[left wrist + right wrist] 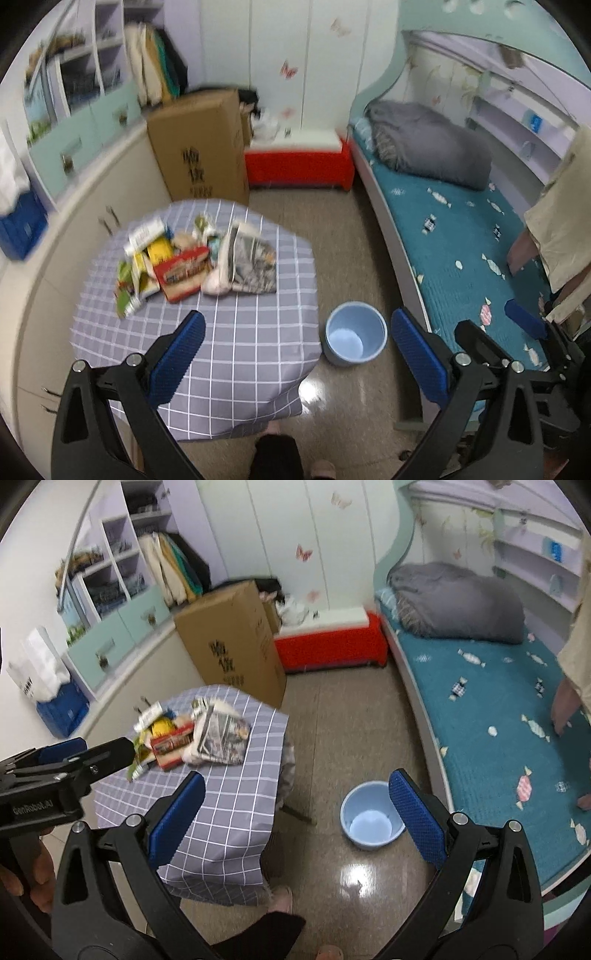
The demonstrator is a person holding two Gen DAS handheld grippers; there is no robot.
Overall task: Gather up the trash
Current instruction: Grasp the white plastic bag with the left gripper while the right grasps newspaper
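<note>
A heap of trash (192, 262) lies on a small table with a grey checked cloth (243, 350): a red carton (183, 271), a folded newspaper (253, 264), yellow and green packets, and a white box. On the floor to the table's right stands an empty light-blue bin (354, 338). My left gripper (299, 347) hovers open above the table's near edge, nothing between its blue pads. My right gripper (299, 812) is also open and empty, over the floor between table (229, 812) and bin (371, 819). The trash (195, 738) is ahead on its left.
A tall cardboard box (201, 155) and a red bench (299, 166) stand behind the table. A cabinet (74, 236) runs along the left and a bed with a teal cover (461, 251) along the right, a person's hand (563, 709) resting on it. Slippered feet (280, 901) are below.
</note>
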